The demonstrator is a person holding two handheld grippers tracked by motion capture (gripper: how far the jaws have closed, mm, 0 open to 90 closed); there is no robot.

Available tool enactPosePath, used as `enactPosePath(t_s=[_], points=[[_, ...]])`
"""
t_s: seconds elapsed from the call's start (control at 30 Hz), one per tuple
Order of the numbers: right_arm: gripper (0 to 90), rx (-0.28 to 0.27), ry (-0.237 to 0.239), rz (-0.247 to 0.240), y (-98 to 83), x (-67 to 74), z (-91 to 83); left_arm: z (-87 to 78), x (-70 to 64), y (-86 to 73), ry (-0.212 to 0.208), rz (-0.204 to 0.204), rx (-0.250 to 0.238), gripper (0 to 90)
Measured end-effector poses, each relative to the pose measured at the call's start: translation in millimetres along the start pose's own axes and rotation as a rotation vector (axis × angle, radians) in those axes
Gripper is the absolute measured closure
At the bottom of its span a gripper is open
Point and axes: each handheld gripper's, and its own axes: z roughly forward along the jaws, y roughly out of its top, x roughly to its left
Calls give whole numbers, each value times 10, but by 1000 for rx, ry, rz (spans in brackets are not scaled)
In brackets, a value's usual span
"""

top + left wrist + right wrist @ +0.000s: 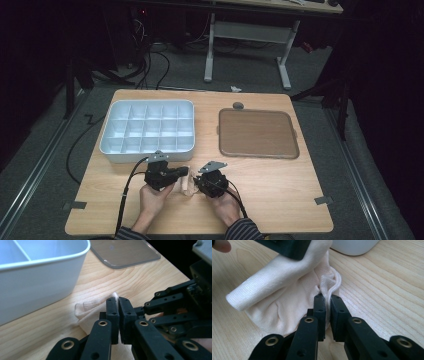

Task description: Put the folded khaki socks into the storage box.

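Cream knit fabric, apparently a sock [284, 302], lies bunched on the wooden table [280, 185] at lower centre of the high view, between the two grippers and just below the white compartment tray [148, 131]. The left gripper [118, 301] has its jaws closed on a fold of the sock, seen at centre of the left gripper view. The right gripper [327, 298] has its jaws drawn together on a thin ridge of the fabric's edge at centre of the right gripper view

Judged step: folding or rolling the sock into a compact bundle

Procedure:
- Keep both grips firm; knit fabric is likely to slip from a shallow pinch
- Move the two grippers in concert so the roll at upper left of the right gripper view does not unwind
- Hold the fabric low over the table
- Avoid contact with the tray wall
- Leave the brown lid [257, 134] at right of the high view undisturbed
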Motion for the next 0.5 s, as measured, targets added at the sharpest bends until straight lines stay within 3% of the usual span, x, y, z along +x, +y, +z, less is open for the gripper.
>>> enactPosePath(t_s=[0.23, 0.5], points=[[841, -5, 11, -17, 1, 15, 12, 48, -56, 64, 1, 23, -3, 880], [840, -11, 19, -21, -2, 4, 19, 175, -42, 47, 15, 30, 35, 880]])
